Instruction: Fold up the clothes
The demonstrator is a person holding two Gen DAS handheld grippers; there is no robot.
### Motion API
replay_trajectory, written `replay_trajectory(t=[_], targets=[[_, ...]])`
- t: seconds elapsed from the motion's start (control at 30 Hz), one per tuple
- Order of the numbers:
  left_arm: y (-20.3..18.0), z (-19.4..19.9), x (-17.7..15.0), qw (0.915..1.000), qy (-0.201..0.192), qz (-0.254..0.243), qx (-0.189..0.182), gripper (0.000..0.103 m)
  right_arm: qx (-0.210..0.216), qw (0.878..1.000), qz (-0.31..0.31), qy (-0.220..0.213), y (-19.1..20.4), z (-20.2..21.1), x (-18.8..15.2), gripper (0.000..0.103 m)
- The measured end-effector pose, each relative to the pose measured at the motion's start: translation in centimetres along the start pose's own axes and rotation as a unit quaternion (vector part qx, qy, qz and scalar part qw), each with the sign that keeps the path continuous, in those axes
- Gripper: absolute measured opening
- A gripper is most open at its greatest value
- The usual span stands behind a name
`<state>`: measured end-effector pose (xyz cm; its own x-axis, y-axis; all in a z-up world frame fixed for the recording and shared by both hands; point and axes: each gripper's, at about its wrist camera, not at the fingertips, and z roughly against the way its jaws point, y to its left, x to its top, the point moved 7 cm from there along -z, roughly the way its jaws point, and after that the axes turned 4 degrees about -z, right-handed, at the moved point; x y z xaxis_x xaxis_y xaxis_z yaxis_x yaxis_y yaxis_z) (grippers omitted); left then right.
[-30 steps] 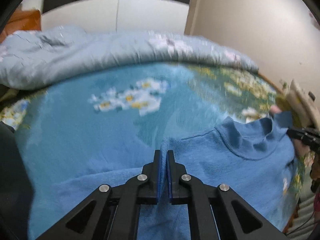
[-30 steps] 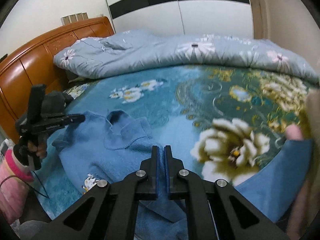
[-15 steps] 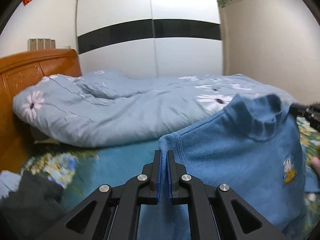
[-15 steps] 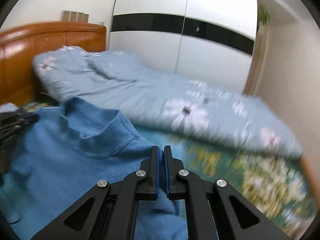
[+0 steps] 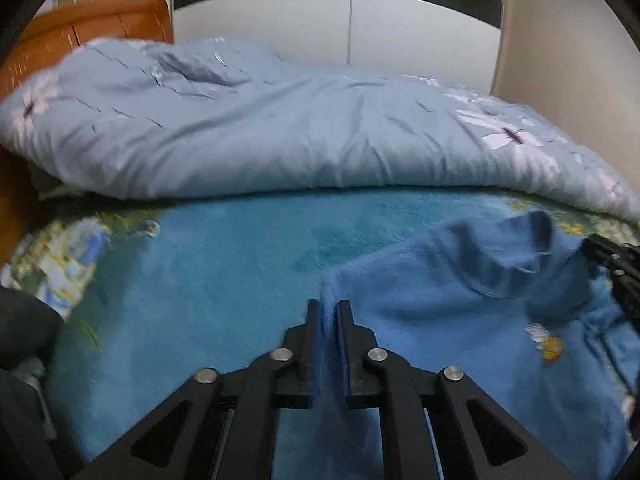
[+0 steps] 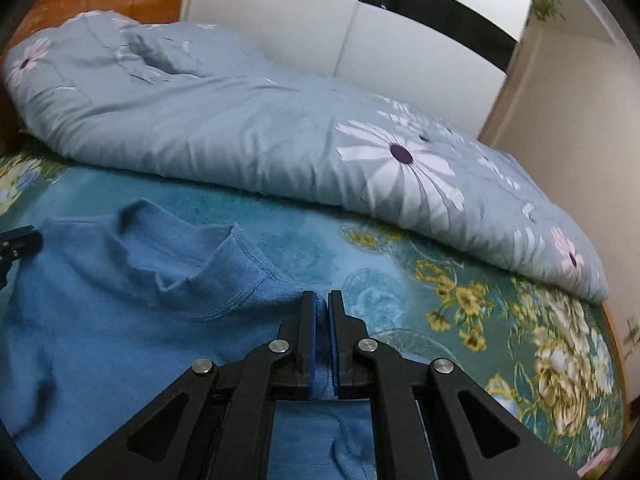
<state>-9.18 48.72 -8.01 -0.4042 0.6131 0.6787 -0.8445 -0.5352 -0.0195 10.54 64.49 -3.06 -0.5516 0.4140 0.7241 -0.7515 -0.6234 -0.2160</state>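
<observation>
A blue fleece sweater [image 5: 460, 320] with a stand-up collar and a small cartoon patch [image 5: 546, 340] hangs stretched between my two grippers over the bed. My left gripper [image 5: 329, 308] is shut on its left shoulder. My right gripper [image 6: 321, 300] is shut on its right shoulder, beside the collar [image 6: 224, 264]. The sweater [image 6: 100, 340] spreads left and down from the right gripper. The right gripper shows at the right edge of the left wrist view [image 5: 616, 264]; the left gripper shows at the left edge of the right wrist view [image 6: 16, 244].
A blue and green floral blanket [image 5: 208, 272] covers the bed. A bunched pale blue duvet [image 5: 280, 132] with daisies lies along the far side. A wooden headboard [image 5: 80, 32] stands at the left, white wardrobe doors [image 6: 400, 60] behind. A dark object [image 5: 24, 332] sits at the left.
Both grippers lifted the sweater up off the bed, then came down toward the blanket. The sweater now hangs lower, still stretched by both shoulders.
</observation>
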Motion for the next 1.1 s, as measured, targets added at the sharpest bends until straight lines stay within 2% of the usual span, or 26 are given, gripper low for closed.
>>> replay_trajectory(t=[0.03, 0.17, 0.27, 0.37, 0.53, 0.63, 0.73, 0.83, 0.93, 0.97, 1.0, 1.03, 1.07, 1.1], targets=[[0.1, 0.6, -0.2, 1.0, 0.0, 0.008, -0.004, 0.033, 0.001, 1.0, 0.0, -0.006, -0.3, 0.7, 0.0, 0.016], [0.2, 6.2, -2.0, 0.9983, -0.014, 0.044, -0.035, 0.044, 0.049, 0.998, -0.029, -0.03, -1.6, 5.1, -1.0, 0.017], [-0.2, 10.5, -5.2, 0.9969, -0.015, 0.058, -0.052, 0.054, 0.095, 0.995, -0.039, -0.012, -2.6, 9.2, -5.3, 0.021], [-0.8, 14.0, -9.4, 0.9955, -0.002, 0.068, -0.066, 0.054, 0.137, 0.986, -0.087, 0.037, -4.8, 11.8, -11.6, 0.023], [-2.2, 15.9, -16.7, 0.9934, 0.05, 0.064, -0.081, 0.054, 0.197, 0.956, -0.193, 0.096, -7.8, 14.5, -21.1, 0.024], [-2.3, 15.6, -20.0, 0.9873, 0.075, 0.091, -0.106, 0.054, 0.218, 0.945, -0.219, 0.109, -7.5, 15.2, -23.9, 0.03], [-2.4, 15.0, -22.7, 0.9772, 0.107, 0.128, -0.132, 0.055, 0.241, 0.932, -0.247, 0.112, -7.0, 15.5, -25.6, 0.03], [-3.2, 15.5, -23.6, 0.974, 0.104, 0.131, -0.153, 0.055, 0.269, 0.919, -0.269, 0.104, -6.3, 15.8, -25.9, 0.03], [-4.5, 15.9, -23.8, 0.9674, 0.103, 0.127, -0.193, 0.054, 0.299, 0.906, -0.282, 0.095, -5.5, 16.3, -25.9, 0.028], [-4.6, 16.1, -23.7, 0.9664, 0.099, 0.129, -0.199, 0.051, 0.303, 0.904, -0.288, 0.089, -5.3, 16.4, -25.7, 0.024], [-4.3, 16.4, -23.6, 0.9664, 0.093, 0.134, -0.199, 0.045, 0.307, 0.901, -0.293, 0.085, -5.3, 16.6, -25.7, 0.009], [-4.1, 16.6, -23.4, 0.9664, 0.086, 0.138, -0.199, 0.028, 0.31, 0.899, -0.298, 0.082, -5.4, 16.8, -25.7, 0.007], [-3.9, 16.9, -23.3, 0.9663, 0.08, 0.143, -0.199, 0.007, 0.308, 0.9, -0.299, 0.075, -5.6, 17.3, -25.4, 0.006], [-3.6, 17.1, -23.1, 0.9661, 0.073, 0.147, -0.199, 0.007, 0.305, 0.901, -0.3, 0.066, -6.0, 17.8, -25.1, 0.003]])
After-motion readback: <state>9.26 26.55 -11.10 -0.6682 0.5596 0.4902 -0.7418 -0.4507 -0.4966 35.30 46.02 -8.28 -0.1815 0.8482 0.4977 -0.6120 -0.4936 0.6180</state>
